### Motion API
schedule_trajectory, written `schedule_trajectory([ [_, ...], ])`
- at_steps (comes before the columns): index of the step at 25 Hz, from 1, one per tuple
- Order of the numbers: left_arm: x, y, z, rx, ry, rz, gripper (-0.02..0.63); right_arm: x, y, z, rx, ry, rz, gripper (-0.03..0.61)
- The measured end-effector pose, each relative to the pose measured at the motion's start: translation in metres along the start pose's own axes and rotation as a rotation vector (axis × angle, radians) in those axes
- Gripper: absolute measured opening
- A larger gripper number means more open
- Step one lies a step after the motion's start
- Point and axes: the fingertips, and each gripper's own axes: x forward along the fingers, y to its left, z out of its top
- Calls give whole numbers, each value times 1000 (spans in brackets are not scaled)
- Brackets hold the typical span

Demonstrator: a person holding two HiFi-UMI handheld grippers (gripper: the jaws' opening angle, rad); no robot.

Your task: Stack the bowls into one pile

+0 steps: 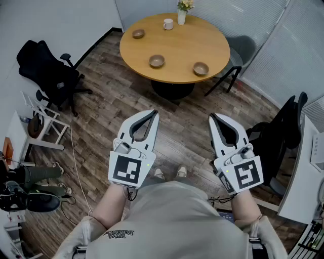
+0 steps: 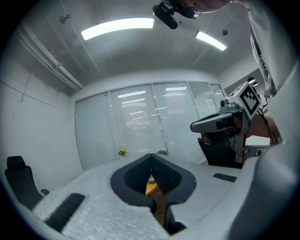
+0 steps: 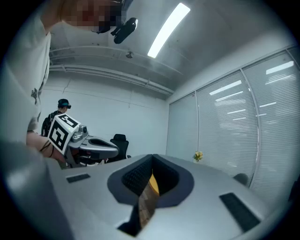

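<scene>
Since left gripper (image 1: 153, 113) and right gripper (image 1: 213, 118) hold their jaws closed and empty, approach the table (image 1: 174, 45) first. Open wide over one bowl (image 1: 157, 61).

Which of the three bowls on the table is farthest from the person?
The leftmost bowl, near the white mug; the middle bowl and right bowl sit closer.

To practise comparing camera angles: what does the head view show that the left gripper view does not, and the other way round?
Head view only: the whole table with its three bowls set apart, the mug and the floor. Left gripper view only: the ceiling lights. Both: the right gripper, the flowers and, between the left jaws, a sliver of table.
</scene>
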Motion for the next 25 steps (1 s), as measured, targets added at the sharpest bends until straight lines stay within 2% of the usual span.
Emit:
schedule_trajectory([
  [9, -3, -2, 1, 1, 4, -3, 18, -2, -3, -1, 33, -4, -23, 28],
  [25, -1, -21, 0, 4, 23, 12, 18, -15, -12, -13, 49, 8, -8, 28],
])
